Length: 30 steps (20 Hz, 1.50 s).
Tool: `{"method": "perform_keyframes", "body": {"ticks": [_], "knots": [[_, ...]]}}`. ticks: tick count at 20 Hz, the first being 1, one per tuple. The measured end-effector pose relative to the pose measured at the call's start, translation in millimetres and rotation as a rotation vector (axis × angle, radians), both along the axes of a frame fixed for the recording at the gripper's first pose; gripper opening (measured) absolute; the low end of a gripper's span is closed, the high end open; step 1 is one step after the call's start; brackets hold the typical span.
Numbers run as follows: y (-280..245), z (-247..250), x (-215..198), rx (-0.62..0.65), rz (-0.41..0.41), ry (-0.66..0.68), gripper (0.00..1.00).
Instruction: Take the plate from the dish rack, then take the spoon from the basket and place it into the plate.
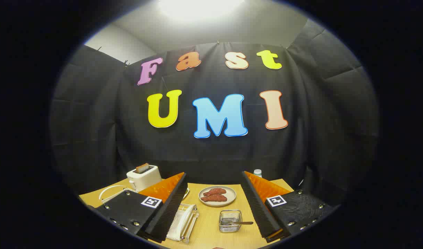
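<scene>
Between the fingers (169, 204), on the table (206, 238): rack (192, 211) on the left, basket (230, 221) on the right, the two near each other but apart.

Gripper (213, 173): spread wide, holding nothing, raised above the table and aimed at the booth wall.

Rack: tight against the inner face of the left finger, partly hidden by it. Plate (179, 223): judged to be the pale piece standing on edge in the rack; rim outline cannot be told for certain. Long axis of rack running roughly forward, along the fingers.

Basket: nearer the right finger, clear of it. Spoon (244, 223): bowl end down in the basket, handle leaning out over the rim toward the right finger, lying across the line of the fingers.

Beyond both: food dish (217, 196), centred between the fingertips; toaster (144, 176) past the left finger.

Step in hand, as judged: plate first. Tilt down and shift left to bring the plate's edge midway between the fingers; as it stands, left finger overlaps the rack. Close across the thin edge, not the face. Risk: catching a rack bar with the plate.
</scene>
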State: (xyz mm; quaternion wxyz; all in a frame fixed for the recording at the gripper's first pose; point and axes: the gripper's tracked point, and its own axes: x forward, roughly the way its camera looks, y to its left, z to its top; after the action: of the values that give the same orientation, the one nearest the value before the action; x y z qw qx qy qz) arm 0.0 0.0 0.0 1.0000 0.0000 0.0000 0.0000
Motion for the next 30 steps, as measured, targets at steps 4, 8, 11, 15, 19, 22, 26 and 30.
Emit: {"method": "perform_keyframes", "body": {"ticks": [4, 8, 11, 15, 19, 22, 26, 30], "knots": [[7.9, 5.1, 0.4, 0.001, 0.011, 0.021, 0.95], [14.1, 16.7, -1.6, -0.006, 0.018, -0.008, 0.95], [17.4, 21.9, -3.2, -0.023, 0.02, -0.024, 0.95], [22.4, 22.0, 0.3, -0.031, 0.024, -0.015, 0.95], [37.8, 23.3, 8.2, -0.059, 0.041, 0.054, 0.95], [56.3, 18.5, 18.7, -0.086, 0.078, 0.144, 0.95], [95.3, -7.2, 32.7, -0.096, 0.184, 0.391, 0.95], [125.7, -53.0, 45.0, -0.099, 0.262, 0.714, 0.95]]}}
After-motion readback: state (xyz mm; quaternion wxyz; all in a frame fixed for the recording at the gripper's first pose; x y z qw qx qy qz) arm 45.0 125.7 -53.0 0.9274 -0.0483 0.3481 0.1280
